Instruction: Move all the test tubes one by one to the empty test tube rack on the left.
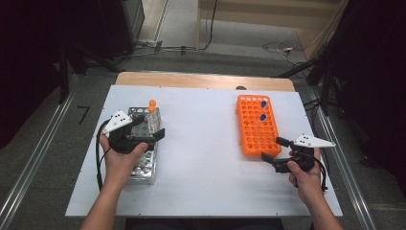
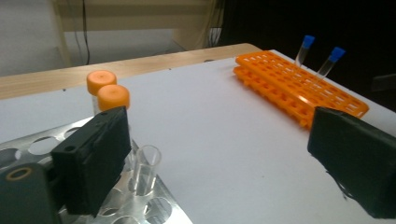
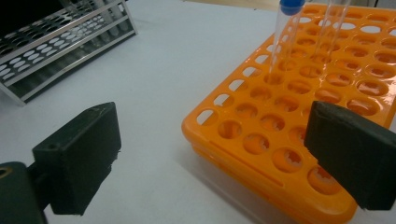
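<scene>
Tube sorting between two racks on white table (image 1: 201, 163). Held left gripper (image 1: 149, 128) low over far end of metal rack (image 1: 143, 168), jaws spread wide, nothing pinched. Seen through left gripper view: clear uncapped tube (image 2: 145, 170) standing in rack just beside left jaw, two orange-capped tubes (image 2: 113, 97) right behind that jaw, touching or nearly so, couldn't tell which.

Judged step: left gripper at metal rack, about to pick or just clear of a tube. For a clean grab, needed jaws centred on one tube only, squeezed below the cap, then lifted straight up along the hole to avoid dragging the rack or knocking the neighbour. Uncapped glass likely slippery, so gentle squeeze.

Pose: left hand wrapped around gripper body from below, forearm in from bottom edge, jaws pointing forward and right toward orange rack (image 1: 256, 139). Right gripper (image 1: 275, 149) parked at near right corner of orange rack, jaws open and empty, aimed left across it; two blue-capped tubes (image 1: 263, 110) standing in far holes, well apart from it.
</scene>
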A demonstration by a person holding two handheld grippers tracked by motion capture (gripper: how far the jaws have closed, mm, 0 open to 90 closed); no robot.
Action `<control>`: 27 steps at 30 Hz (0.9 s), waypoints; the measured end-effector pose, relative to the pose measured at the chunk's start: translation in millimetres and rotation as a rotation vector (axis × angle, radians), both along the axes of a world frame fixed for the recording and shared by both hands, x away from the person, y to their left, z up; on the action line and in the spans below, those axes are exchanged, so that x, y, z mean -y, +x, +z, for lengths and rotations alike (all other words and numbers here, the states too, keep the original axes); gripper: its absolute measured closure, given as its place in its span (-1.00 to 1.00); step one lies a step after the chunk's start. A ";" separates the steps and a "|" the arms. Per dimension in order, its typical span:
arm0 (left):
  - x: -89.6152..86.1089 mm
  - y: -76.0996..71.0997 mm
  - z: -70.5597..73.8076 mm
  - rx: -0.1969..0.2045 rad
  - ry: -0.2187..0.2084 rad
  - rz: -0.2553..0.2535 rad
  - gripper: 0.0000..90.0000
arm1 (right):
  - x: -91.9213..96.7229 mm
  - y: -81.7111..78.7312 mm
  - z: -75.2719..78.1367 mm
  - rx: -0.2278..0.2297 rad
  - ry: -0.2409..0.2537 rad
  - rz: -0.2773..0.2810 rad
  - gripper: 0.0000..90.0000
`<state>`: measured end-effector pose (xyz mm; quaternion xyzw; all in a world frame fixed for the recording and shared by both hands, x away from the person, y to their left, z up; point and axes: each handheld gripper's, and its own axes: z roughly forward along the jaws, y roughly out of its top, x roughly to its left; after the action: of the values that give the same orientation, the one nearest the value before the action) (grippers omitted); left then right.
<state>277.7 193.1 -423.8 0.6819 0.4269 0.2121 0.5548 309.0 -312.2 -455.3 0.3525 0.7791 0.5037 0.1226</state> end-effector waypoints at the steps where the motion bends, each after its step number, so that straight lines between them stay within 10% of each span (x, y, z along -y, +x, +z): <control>1: 0.4 -1.3 0.1 0.001 -0.011 -0.007 -0.94 | -0.2 1.5 0.5 0.002 0.009 0.003 -0.94; 12: 14.8 -10.1 0.6 0.014 -0.027 -0.062 -1.00 | -12.8 23.0 3.5 0.007 -0.006 -0.095 -0.53; 20: 29.5 -12.2 1.0 0.009 -0.013 -0.099 -1.00 | -24.2 52.4 1.9 0.028 -0.103 -0.136 -0.06; 27: 37.7 -13.3 -0.2 0.007 -0.007 -0.122 -1.00 | -24.8 72.7 -11.0 -0.053 -0.067 -0.154 0.18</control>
<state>264.5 155.5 -424.0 0.7041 0.3833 0.1788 0.5704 381.7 -287.4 -466.2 0.4204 0.7691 0.4568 0.1522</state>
